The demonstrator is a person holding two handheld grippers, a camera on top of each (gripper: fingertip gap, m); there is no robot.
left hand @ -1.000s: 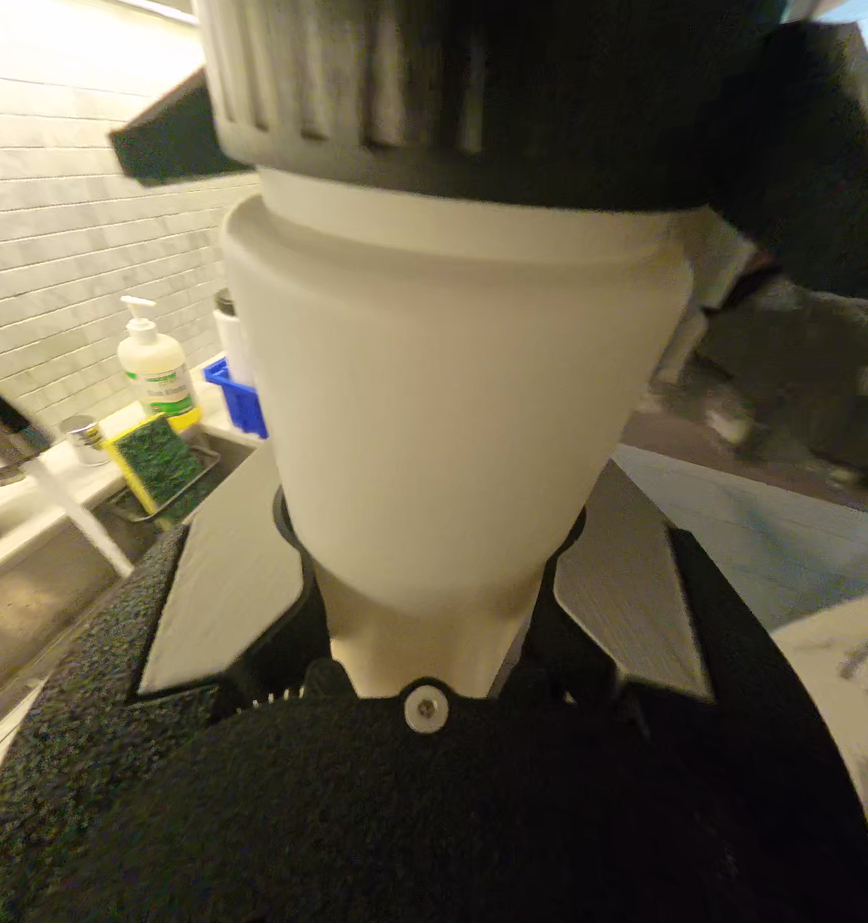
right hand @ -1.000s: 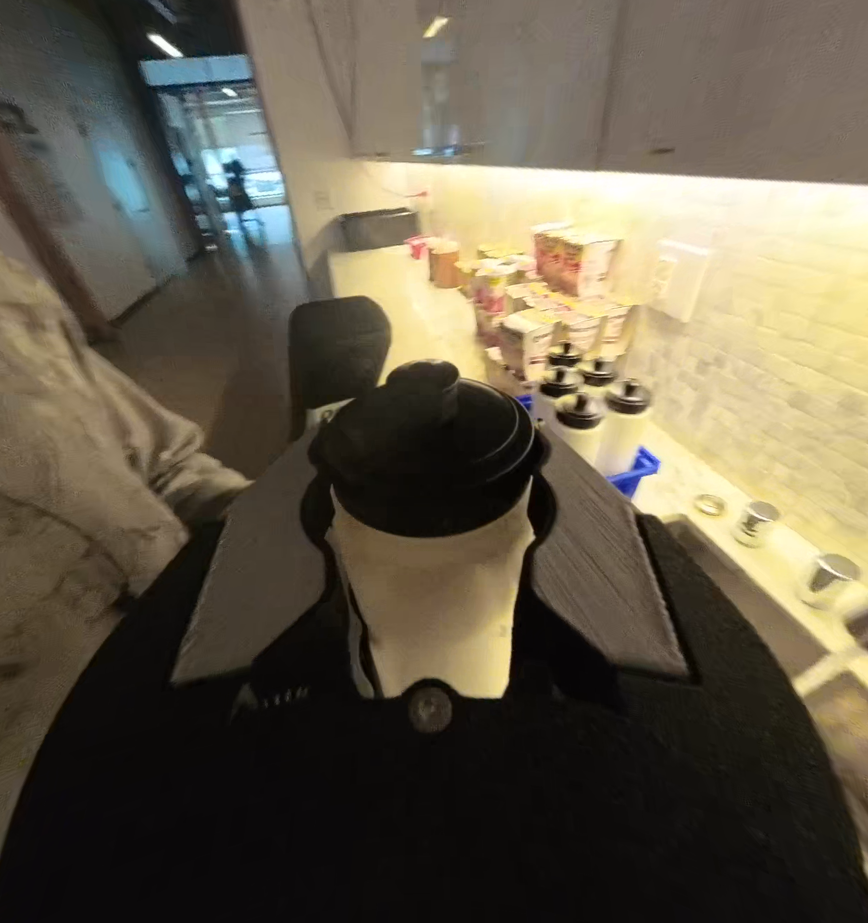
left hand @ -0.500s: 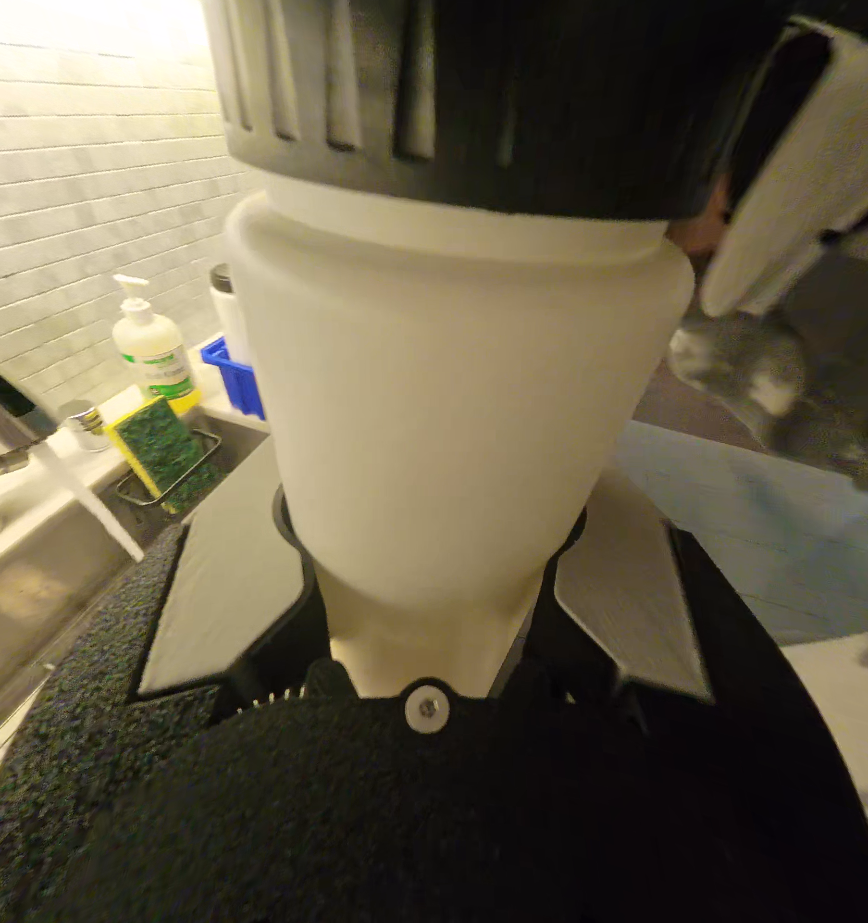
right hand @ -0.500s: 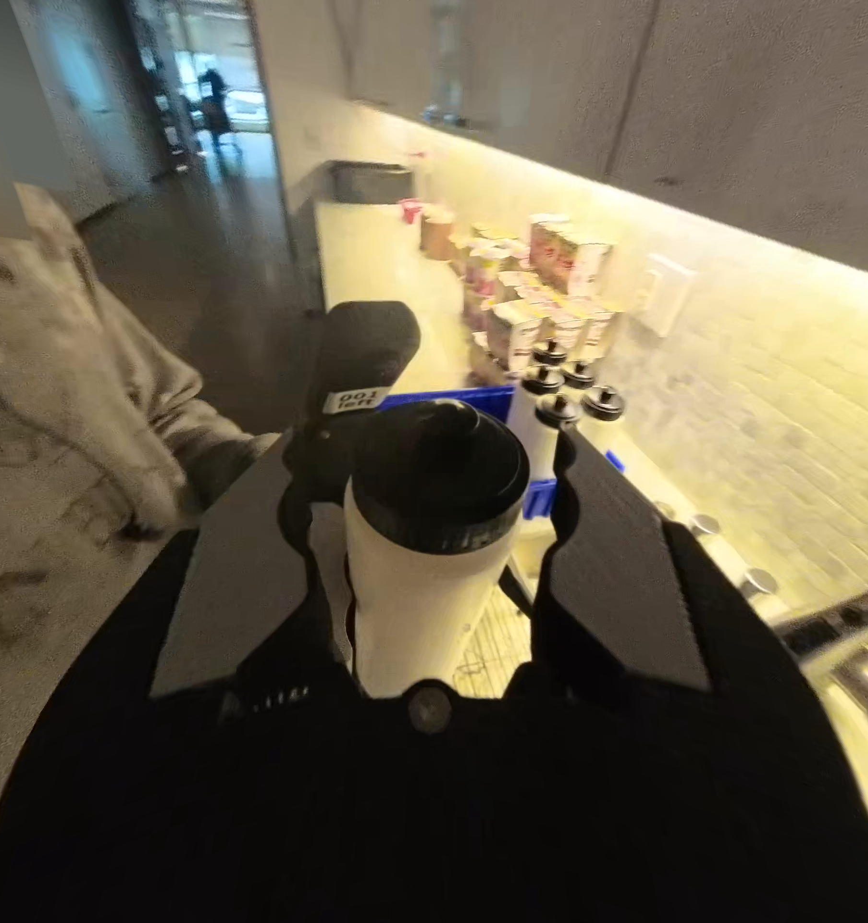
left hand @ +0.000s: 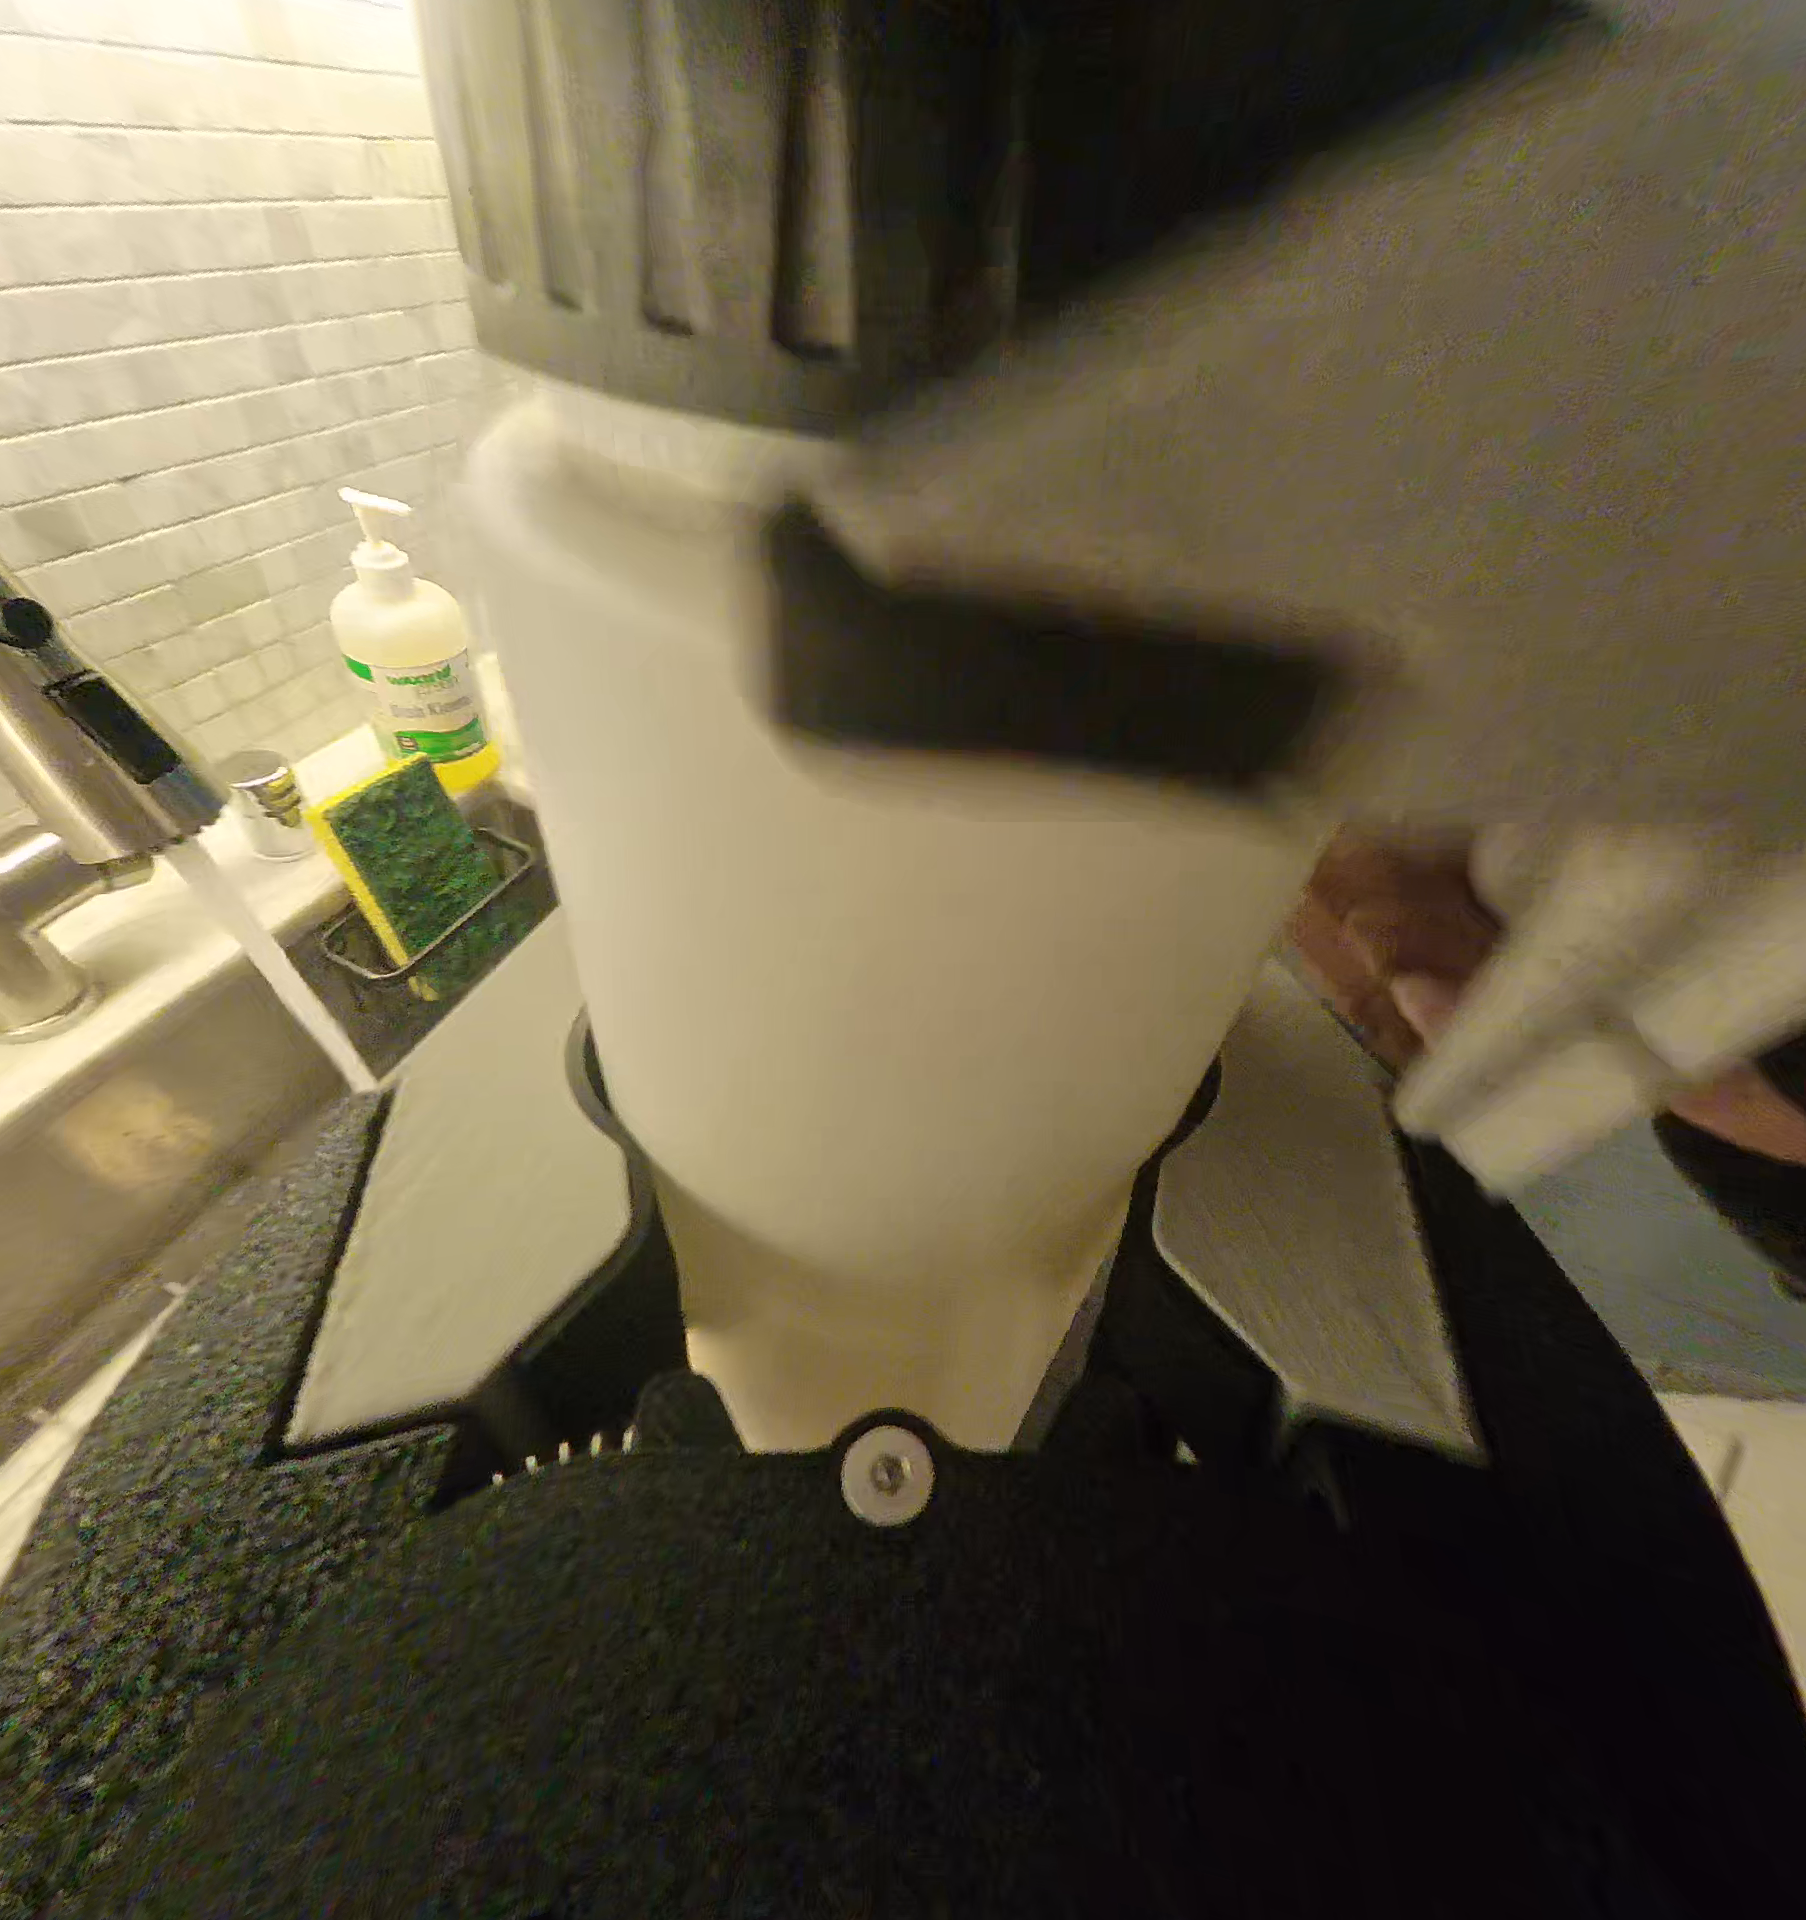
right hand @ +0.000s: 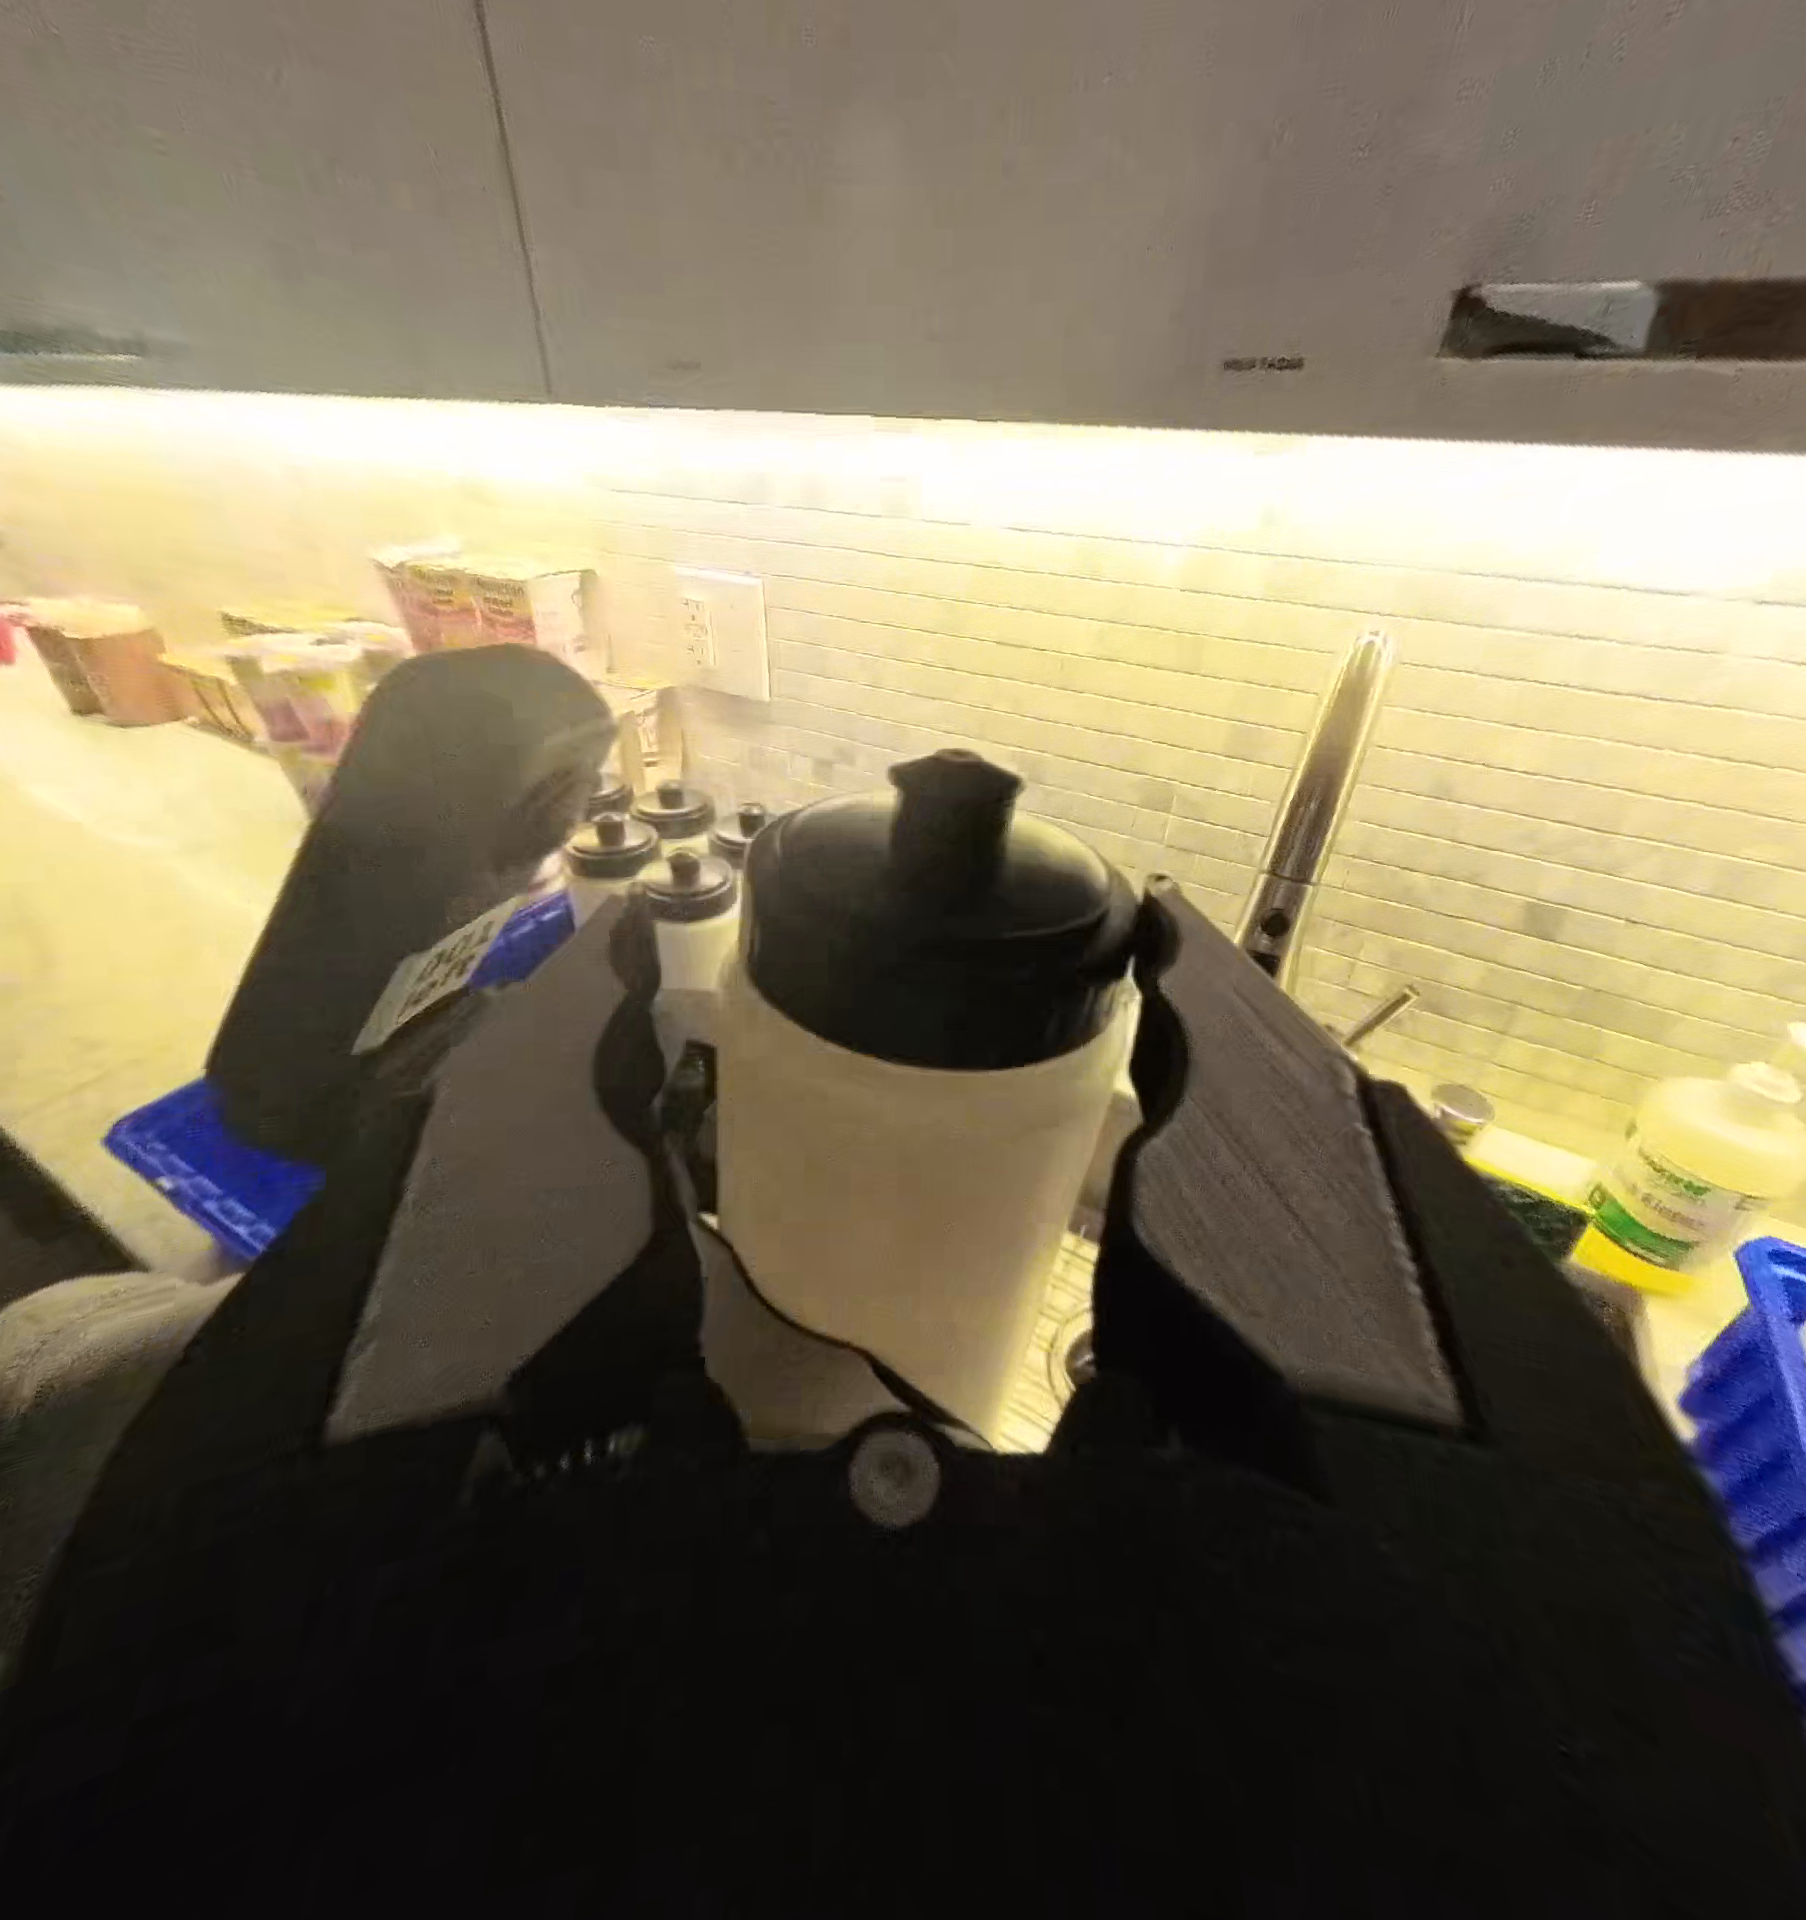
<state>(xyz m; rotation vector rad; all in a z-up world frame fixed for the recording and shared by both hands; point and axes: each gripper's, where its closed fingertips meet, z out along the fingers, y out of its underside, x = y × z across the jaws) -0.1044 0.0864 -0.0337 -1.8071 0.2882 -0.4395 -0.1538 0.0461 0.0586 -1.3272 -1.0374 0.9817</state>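
Observation:
My left gripper [left hand: 899, 1091] is shut on the lower body of a white squeeze bottle [left hand: 878, 914] and holds it upright above the sink; its black ribbed cap [left hand: 691, 187] fills the top of the left wrist view. In the right wrist view the same bottle [right hand: 909, 1195] stands between my right gripper's [right hand: 883, 914] jaws, which are level with the black cap [right hand: 930, 935]. The right finger touches the cap, and a gap shows on the left side. The right gripper shows blurred across the right of the left wrist view [left hand: 1450, 520]. The left gripper's black body [right hand: 411, 831] is behind the bottle.
A steel faucet [left hand: 47, 748] runs water [left hand: 275, 966] into the sink [left hand: 99, 1143]. A soap dispenser [left hand: 411, 665] and a green-yellow sponge [left hand: 400, 852] sit behind it. A blue bin of several capped bottles [right hand: 670, 831], a second blue bin [right hand: 1772, 1403] and boxes [right hand: 483, 613] stand on the counter.
The right gripper swung from facing down the counter to facing the tiled wall, and its jaws loosened from around the cap. It now crosses in front of the bottle in the left view.

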